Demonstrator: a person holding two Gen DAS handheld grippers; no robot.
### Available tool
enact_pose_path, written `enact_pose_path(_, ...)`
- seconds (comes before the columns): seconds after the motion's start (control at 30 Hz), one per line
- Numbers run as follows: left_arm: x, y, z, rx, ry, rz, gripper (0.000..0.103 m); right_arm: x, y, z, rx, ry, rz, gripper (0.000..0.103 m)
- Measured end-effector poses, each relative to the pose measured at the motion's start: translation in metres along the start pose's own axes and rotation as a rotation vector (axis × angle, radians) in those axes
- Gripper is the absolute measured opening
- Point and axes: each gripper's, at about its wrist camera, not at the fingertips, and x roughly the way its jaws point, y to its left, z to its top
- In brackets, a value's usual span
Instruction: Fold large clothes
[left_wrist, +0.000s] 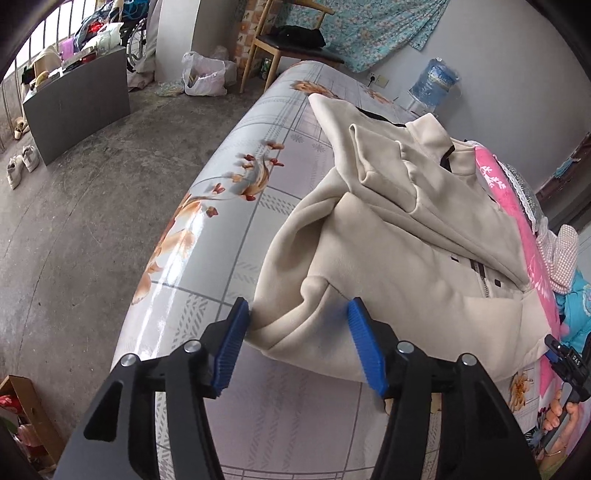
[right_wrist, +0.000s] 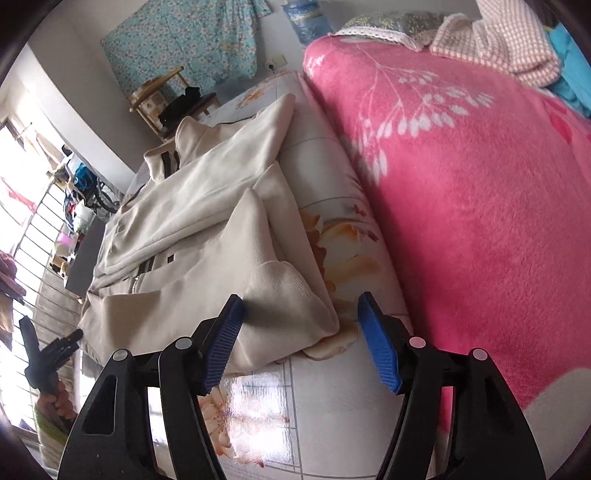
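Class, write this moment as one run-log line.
garment: cream jacket part-folded on bed mat | left gripper: open at hem corner | right gripper: open at other corner | held: nothing

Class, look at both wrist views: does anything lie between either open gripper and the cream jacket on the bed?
Nothing visible does. The left gripper is open with the cream jacket bottom corner directly between its fingers. The right gripper is open over the jacket's other bottom corner. The pink blanket lies beside it, not in between.

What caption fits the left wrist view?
Left tool open over the near edge of a cream jacket lying partly folded on a floral mat.
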Motion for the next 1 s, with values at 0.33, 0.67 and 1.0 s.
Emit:
enact_pose_path(0.33,-0.021,-0.025,-0.010,0.181,-0.083,0.113,0.013,0.001,0.023,0.006,-0.116,-0.003,-0.083,0.010)
enact_pose_path(0.67,-0.049,0.005,-0.035,0.114,0.024,0.041,0.018,-0.025,0.007,-0.009,-0.042,0.043,-0.028,0.022)
enact_pose_path(1.0,-0.072,-0.006,-0.028,0.120,-0.092,-0.015,0.026,-0.063,0.016,-0.008,-0.059,-0.091,-0.054,0.059)
